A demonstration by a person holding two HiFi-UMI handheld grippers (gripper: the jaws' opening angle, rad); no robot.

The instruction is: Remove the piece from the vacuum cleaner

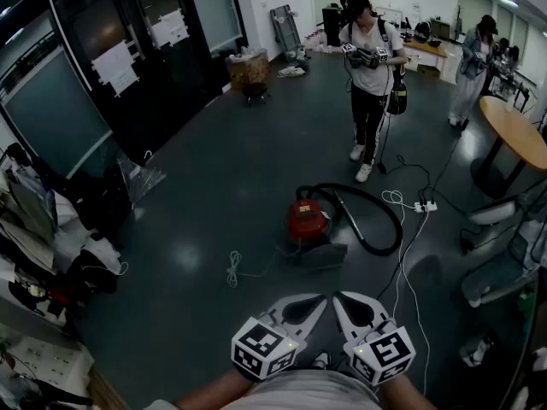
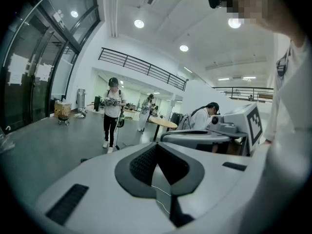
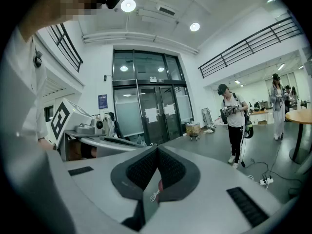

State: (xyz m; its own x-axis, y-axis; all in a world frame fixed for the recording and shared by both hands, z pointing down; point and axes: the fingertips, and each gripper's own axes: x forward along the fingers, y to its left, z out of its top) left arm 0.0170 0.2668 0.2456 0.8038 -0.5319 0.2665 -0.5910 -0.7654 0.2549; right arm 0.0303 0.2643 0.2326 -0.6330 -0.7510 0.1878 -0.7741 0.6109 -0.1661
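A red canister vacuum cleaner stands on the dark floor in the middle of the head view. Its black hose loops out to the right, and a grey floor head lies just in front of it. Both grippers are low at the bottom of that view, well short of the vacuum. My left gripper is shut with nothing in it, its jaws meeting at the tip. My right gripper sits beside it, also shut and empty. The two tips nearly touch.
A person with grippers stands beyond the vacuum, another person farther right. A power strip and white cords lie on the floor. A round wooden table and chairs are at right, cluttered shelves at left.
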